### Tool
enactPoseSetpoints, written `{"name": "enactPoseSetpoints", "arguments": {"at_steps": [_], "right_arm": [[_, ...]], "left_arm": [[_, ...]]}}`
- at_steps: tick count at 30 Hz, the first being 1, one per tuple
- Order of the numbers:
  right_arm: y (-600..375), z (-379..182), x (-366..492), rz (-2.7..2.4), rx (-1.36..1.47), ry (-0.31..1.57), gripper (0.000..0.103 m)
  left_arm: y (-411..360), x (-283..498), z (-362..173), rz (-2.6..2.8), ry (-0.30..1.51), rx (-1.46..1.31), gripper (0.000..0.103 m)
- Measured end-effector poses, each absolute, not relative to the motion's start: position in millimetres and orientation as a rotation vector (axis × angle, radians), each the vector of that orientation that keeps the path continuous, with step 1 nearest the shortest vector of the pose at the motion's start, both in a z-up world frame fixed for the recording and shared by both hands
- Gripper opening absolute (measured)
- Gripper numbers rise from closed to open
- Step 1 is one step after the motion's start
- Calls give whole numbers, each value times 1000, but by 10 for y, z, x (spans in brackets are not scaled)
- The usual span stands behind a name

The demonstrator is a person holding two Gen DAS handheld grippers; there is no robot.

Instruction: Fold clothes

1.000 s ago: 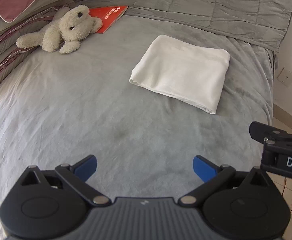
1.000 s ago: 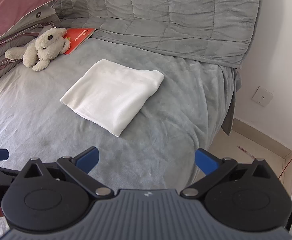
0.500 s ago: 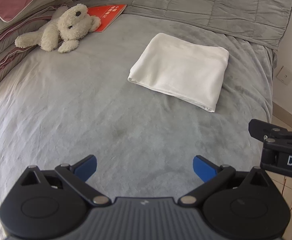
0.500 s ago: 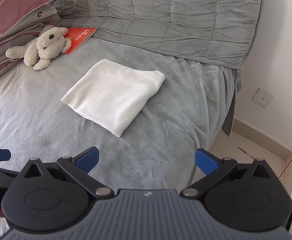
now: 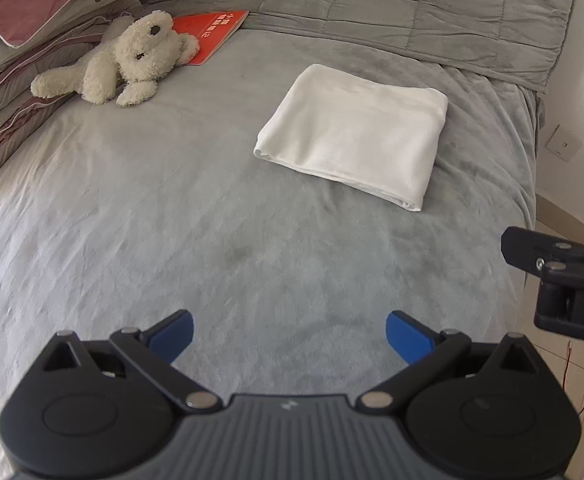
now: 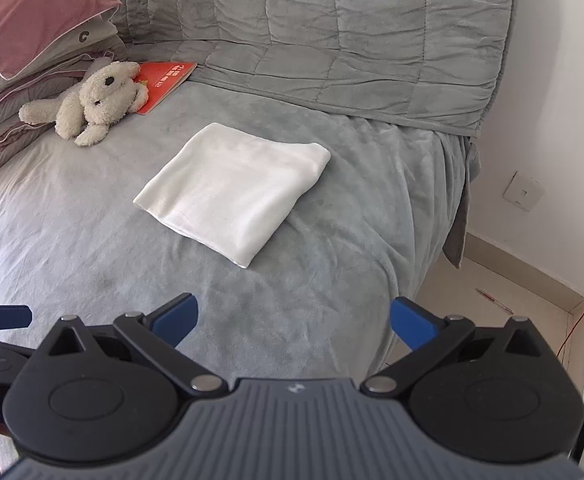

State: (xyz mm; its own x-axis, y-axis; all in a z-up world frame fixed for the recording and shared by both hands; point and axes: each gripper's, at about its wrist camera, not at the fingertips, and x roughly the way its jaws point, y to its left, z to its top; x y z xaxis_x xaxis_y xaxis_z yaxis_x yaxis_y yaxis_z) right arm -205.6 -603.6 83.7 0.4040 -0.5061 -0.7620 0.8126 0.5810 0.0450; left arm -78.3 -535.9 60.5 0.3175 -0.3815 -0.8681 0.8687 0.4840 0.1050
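While spread wide and empty above the grey velvety bed (image 5: 139, 208), both left tongs (image 5: 289, 334) and right tongs (image 6: 294, 318) facing one folded white cloth rectangle (image 5: 356, 134), lying flat at twelve o'clock. At ten o'clock: one cream plush dog (image 5: 127, 60), one red booklet (image 5: 213, 32), two stacked pillows (image 5: 31, 4).

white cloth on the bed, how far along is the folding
Done, by the look of it: the white cloth lies as a neat folded rectangle on the grey bedspread. Nothing is in hand: the left tool and right tool are both open, empty and short of the cloth. No other unfolded clothes are visible, so little or nothing seems left.
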Motion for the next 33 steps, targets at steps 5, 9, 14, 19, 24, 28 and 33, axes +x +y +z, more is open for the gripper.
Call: {"name": "enactPoseSetpoints", "arguments": {"at_steps": [5,9,14,19,24,28,33], "right_arm": [[-5819,925,-2164,-859,463,758,103],[-5649,967,-2251,-864,462,747,103],[-5516,992,-2312,-871,461,739,103],[-5454,1011,-2308,-878,449,742,103],[-5408,1015,-2296,-874,442,746,103],[-5382,1009,-2288,-872,438,748,103],[-5369,1005,-2282,-873,440,749,103]], "left_arm": [[-5127,-928,684,-915,880,650,102],[-4940,-1044,734,-909,839,672,102],[-4762,-1077,754,-893,833,656,102],[-4644,-1087,776,-893,827,652,102],[-4585,-1074,827,-892,819,639,102],[-4553,-1063,839,-888,818,634,102],[-4542,-1065,846,-887,818,637,102]]}}
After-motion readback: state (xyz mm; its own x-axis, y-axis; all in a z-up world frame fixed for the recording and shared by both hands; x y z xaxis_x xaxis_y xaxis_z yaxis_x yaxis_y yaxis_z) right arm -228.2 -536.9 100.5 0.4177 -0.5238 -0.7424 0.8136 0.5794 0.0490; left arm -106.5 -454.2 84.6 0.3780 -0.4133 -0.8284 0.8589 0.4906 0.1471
